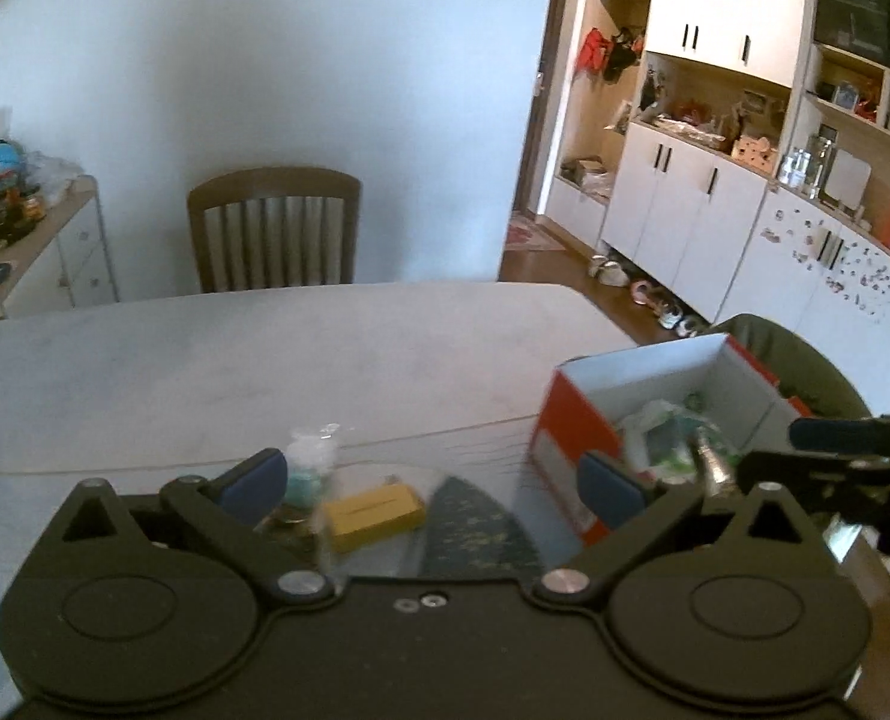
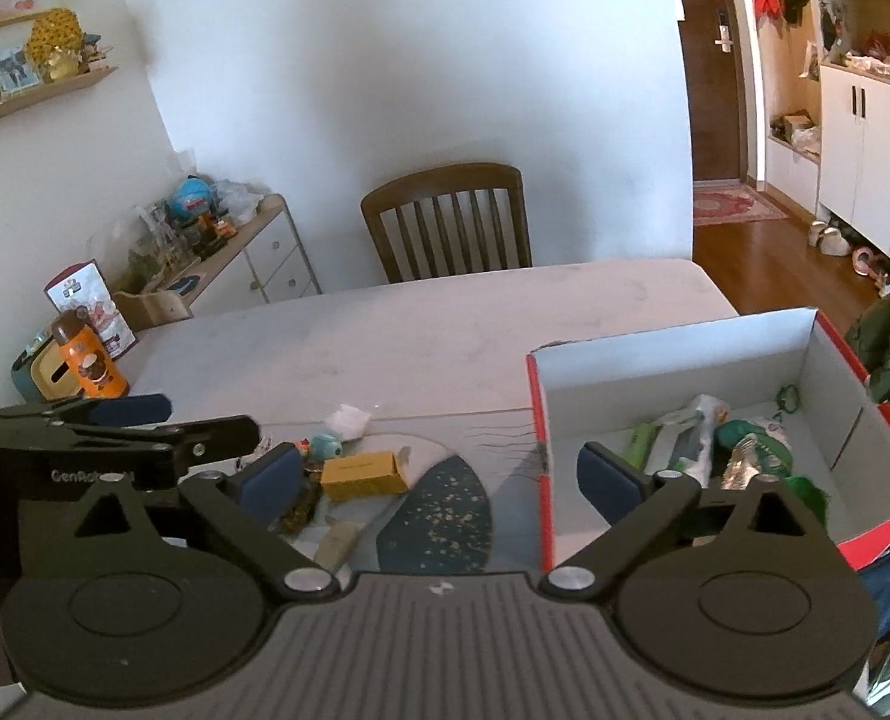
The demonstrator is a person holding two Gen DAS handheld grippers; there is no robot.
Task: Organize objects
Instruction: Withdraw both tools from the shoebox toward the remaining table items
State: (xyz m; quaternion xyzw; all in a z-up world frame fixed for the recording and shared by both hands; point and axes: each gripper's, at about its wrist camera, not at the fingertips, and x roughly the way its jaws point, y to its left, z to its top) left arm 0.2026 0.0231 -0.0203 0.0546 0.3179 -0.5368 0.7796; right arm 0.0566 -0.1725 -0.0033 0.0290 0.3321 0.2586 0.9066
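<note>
My left claw (image 1: 432,489) and my right claw (image 2: 435,477) were matt black plastic, with dull blue pads (image 2: 267,480) that looked rubbery and bright metal pivot pins (image 2: 305,579). The base of the right one was ribbed grey plastic. The table (image 2: 384,336) had a pale, matt, faintly mottled top, like stone or laminate. The box (image 2: 673,354) was cardboard, glossy red outside and plain matt white within. In it lay crinkled, shiny plastic wrappers (image 2: 757,438) and a foil-like silver one (image 2: 742,462). The small yellow carton (image 2: 363,474) looked like smooth card. The round mat (image 2: 438,510) had a dark, speckled, slightly glossy face. The chair (image 2: 448,216) was brown varnished wood.
</note>
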